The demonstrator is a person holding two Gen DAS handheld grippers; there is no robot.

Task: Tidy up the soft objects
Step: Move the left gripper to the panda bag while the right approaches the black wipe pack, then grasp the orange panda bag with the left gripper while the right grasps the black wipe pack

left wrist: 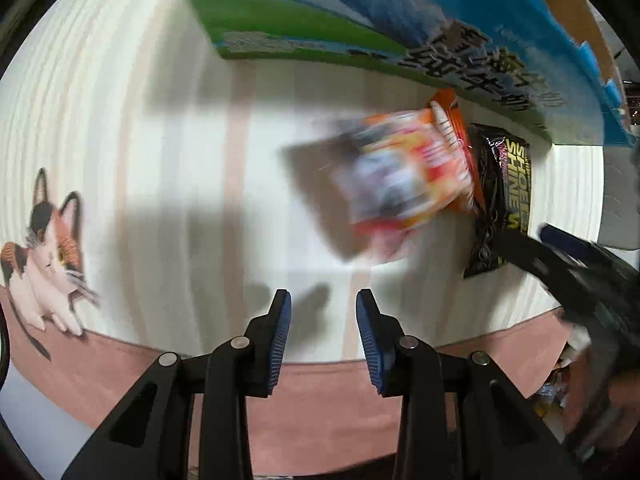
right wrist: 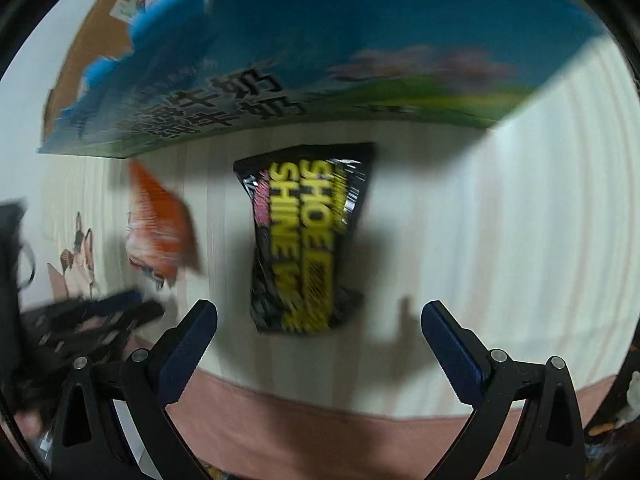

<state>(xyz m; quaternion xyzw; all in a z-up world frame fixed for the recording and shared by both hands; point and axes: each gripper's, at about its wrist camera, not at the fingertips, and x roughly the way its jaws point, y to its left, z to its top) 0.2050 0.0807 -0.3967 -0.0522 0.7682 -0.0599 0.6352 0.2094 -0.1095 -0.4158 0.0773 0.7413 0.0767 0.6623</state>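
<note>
- Blue-padded fingers of the left gripper (left wrist: 323, 340) sat nearest the left wrist camera, drawn close with only a narrow gap and nothing between them, above the pink border of the cat-print mat (left wrist: 120, 160).
- Farther off and to the right, the orange snack packet (left wrist: 408, 184) showed heavily blurred, seemingly lifted off the mat with its shadow to its left; whether it rested or was in the air could not be told. Its long axis ran near-to-far, orange sealed end pointing far toward the blue-and-green carton (left wrist: 360, 28).
- Just right of it, the black shoe-shine wipes pack (left wrist: 500, 200) lay flat, parallel, touching or nearly so.
- From the right wrist view, the right gripper (right wrist: 319, 344) was spread wide and empty, hovering just near of the wipes pack (right wrist: 308, 236), which lay centred between the jaws' line, long axis near-to-far, its lettering running along that axis.
- By my reading, sorting was early: both packs remained on the mat beside the carton (right wrist: 320, 60), neither inside it.
</note>
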